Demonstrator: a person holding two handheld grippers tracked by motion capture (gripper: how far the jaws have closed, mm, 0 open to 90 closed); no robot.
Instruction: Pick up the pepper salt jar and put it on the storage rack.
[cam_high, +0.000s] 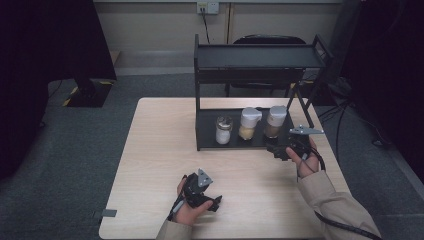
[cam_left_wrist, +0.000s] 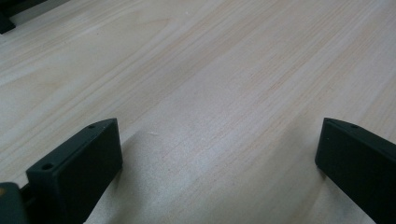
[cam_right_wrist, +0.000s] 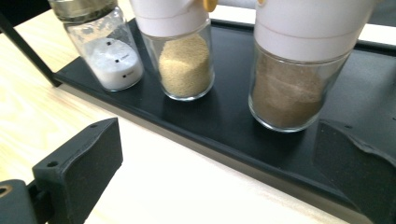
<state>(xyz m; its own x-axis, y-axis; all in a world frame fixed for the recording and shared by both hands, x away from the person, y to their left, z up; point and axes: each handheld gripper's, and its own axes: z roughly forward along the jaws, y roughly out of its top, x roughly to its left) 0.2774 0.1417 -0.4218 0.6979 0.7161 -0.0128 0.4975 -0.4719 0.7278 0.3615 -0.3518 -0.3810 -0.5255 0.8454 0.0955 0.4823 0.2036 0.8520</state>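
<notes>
Three jars stand in a row on the bottom shelf (cam_high: 207, 142) of a black rack: a salt shaker (cam_high: 223, 130) (cam_right_wrist: 108, 51) with white grains at the left, a white-capped jar of yellow grains (cam_high: 248, 124) (cam_right_wrist: 183, 60) in the middle, and a white-capped jar of brown powder (cam_high: 275, 121) (cam_right_wrist: 290, 84) at the right. My right gripper (cam_high: 278, 151) (cam_right_wrist: 219, 172) is open, just in front of the shelf edge and facing the brown jar. My left gripper (cam_high: 216, 203) (cam_left_wrist: 219, 163) rests low over the bare table near its front edge, open with nothing between its fingers.
The black rack has an upper shelf (cam_high: 260, 56) overhanging the jars, with slanted side struts (cam_high: 305, 107) at the right. The light wood table (cam_high: 160, 165) spreads to the left. A chair (cam_high: 265, 40) stands behind the rack.
</notes>
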